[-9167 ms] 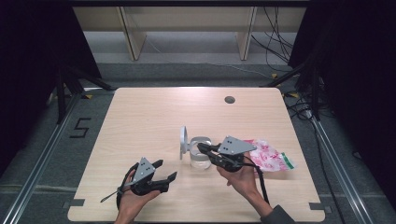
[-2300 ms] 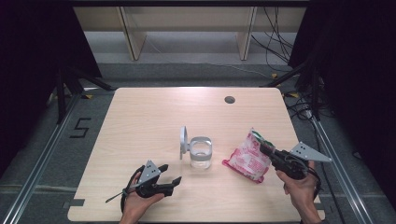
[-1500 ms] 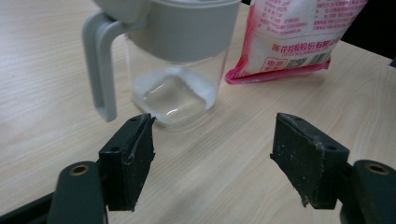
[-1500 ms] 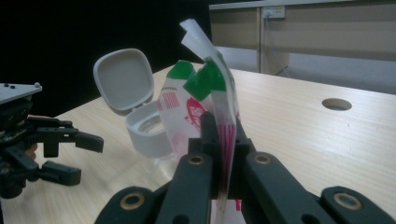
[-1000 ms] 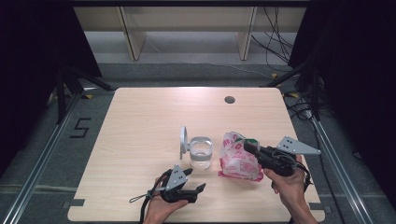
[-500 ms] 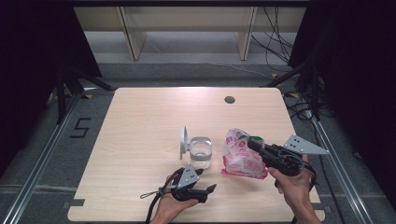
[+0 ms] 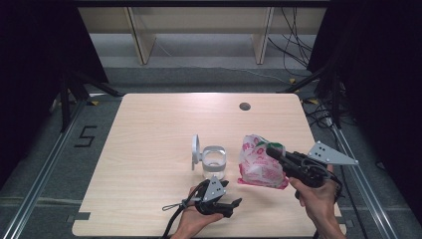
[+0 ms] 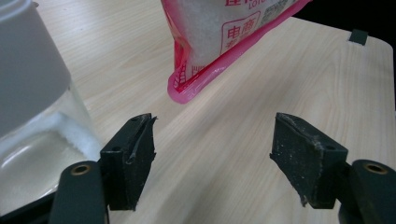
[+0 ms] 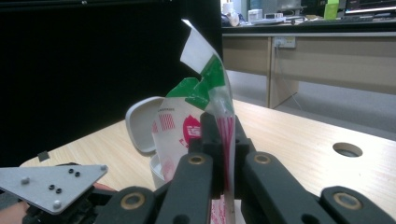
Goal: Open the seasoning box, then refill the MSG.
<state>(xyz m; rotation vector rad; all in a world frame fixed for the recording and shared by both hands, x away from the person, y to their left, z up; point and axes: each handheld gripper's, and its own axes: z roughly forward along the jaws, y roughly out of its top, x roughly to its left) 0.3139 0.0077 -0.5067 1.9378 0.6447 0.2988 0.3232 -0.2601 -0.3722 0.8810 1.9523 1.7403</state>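
Right hand-held gripper (image 9: 218, 135) clamps pink bag (image 9: 187, 126); left (image 8: 212, 158) open.

The glossy plastic bag (image 7: 259, 167) is shining, the clear glass-like jar (image 7: 214, 163) is gleaming, the counter (image 7: 149, 134) is showing matt pale wood grain.

A pale wooden table (image 7: 149, 129) stands on grey floor (image 7: 209, 59), wooden shelving legs (image 7: 142, 37) behind, dark curtains (image 7: 35, 50) flanking.

Count: 1 bag (image 7: 259, 164), 1 jar (image 7: 214, 162) with 1 flip lid (image 7: 195, 149), 2 claws, left (image 7: 233, 204) and right (image 7: 272, 149), 1 table (image 7: 149, 129), 1 hole (image 7: 244, 106) in it.
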